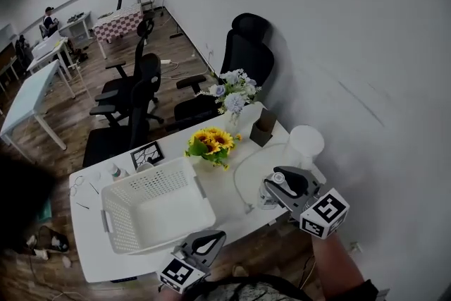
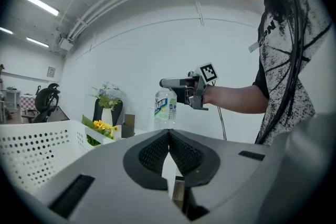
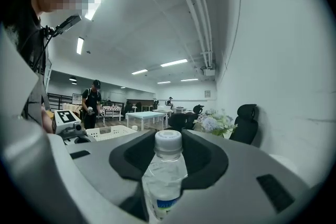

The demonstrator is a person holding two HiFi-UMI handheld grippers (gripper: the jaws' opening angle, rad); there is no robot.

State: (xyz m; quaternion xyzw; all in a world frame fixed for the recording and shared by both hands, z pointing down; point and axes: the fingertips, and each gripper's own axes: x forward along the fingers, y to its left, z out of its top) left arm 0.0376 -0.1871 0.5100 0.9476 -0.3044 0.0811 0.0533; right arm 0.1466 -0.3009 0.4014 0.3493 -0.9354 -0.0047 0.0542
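Note:
My right gripper (image 1: 276, 185) hangs over the right end of the white table (image 1: 222, 211), shut on a clear water bottle (image 1: 280, 179) with a white cap. In the right gripper view the bottle (image 3: 165, 176) stands upright between the jaws (image 3: 169, 150). My left gripper (image 1: 204, 244) sits at the table's front edge just below the white perforated basket (image 1: 113, 222); its jaws (image 2: 168, 132) are pressed together with nothing in them. From the left gripper view I see the right gripper (image 2: 181, 86) holding the bottle (image 2: 165, 107) by its neck.
Sunflowers (image 1: 211, 141), a vase of pale flowers (image 1: 235, 91), a brown box (image 1: 264, 127) and a white round object (image 1: 306, 141) stand at the table's back right. A black tile (image 1: 148, 155) and glasses (image 1: 77, 185) lie left. Black office chairs (image 1: 134, 95) stand behind.

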